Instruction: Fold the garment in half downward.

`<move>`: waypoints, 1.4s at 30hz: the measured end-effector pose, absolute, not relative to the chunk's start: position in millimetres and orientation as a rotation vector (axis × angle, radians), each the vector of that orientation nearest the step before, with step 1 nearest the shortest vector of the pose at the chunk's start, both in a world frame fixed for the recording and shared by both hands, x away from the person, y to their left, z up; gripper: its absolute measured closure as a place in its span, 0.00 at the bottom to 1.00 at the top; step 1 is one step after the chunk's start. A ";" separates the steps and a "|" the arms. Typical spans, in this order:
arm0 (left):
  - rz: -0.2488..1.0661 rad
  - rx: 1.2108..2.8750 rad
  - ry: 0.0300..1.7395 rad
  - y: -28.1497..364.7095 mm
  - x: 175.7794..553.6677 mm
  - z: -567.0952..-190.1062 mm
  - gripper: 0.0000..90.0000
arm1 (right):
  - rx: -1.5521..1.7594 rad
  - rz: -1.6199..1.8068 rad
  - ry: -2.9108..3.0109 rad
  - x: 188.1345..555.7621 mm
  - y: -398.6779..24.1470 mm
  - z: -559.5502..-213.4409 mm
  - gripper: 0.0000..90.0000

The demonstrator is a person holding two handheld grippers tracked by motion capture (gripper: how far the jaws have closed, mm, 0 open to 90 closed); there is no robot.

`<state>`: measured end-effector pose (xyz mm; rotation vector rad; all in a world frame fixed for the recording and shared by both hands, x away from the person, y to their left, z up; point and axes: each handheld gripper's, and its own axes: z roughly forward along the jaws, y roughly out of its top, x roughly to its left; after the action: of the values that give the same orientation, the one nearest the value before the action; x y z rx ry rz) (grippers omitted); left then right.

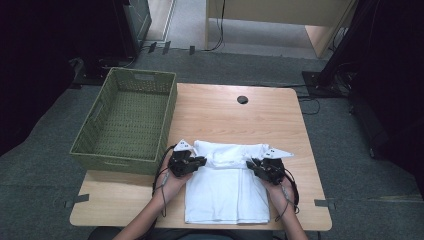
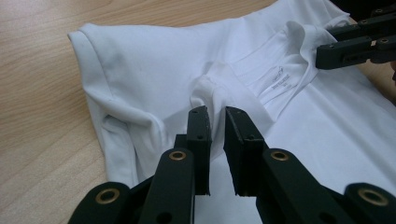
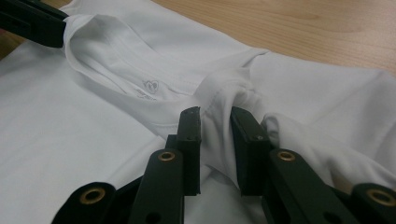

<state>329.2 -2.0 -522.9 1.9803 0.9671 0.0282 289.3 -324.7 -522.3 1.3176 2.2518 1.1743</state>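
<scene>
Left hand-held gripper [image 2: 215, 119]: jaws slightly apart, a pinched ridge of white shirt [image 1: 227, 187] between them, cloth slack in the gap.
Right hand-held gripper [image 3: 215, 119]: jaws a little apart, straddling a raised fold near the collar.
Shirt: folded flat on the tabletop [image 1: 220, 107], near edge at the person's side.
Basket [image 1: 125, 117]: green, on the left, just beside the left hand.
Open room: bare wood beyond the shirt.

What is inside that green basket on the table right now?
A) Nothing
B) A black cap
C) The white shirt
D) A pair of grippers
A: the green basket shows only its bare woven bottom in the high view, while the white shirt lies folded on the table beside it.
</scene>
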 end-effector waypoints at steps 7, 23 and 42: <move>0.032 1.997 0.971 -6.0 330.8 -527.6 0.88 | 1.319 1.140 2.253 290.0 -322.0 -527.0 0.90; 0.061 1.999 0.986 -8.0 346.1 -529.2 0.92 | 1.298 1.134 2.224 307.2 -323.0 -529.9 0.93; 0.058 1.986 1.039 -14.6 383.5 -528.0 0.94 | 1.318 1.131 2.204 344.7 -326.5 -530.2 0.93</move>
<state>383.5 -14.6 -528.0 1.9862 1.0392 0.0581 344.7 -326.5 -530.2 1.3181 2.2036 1.1314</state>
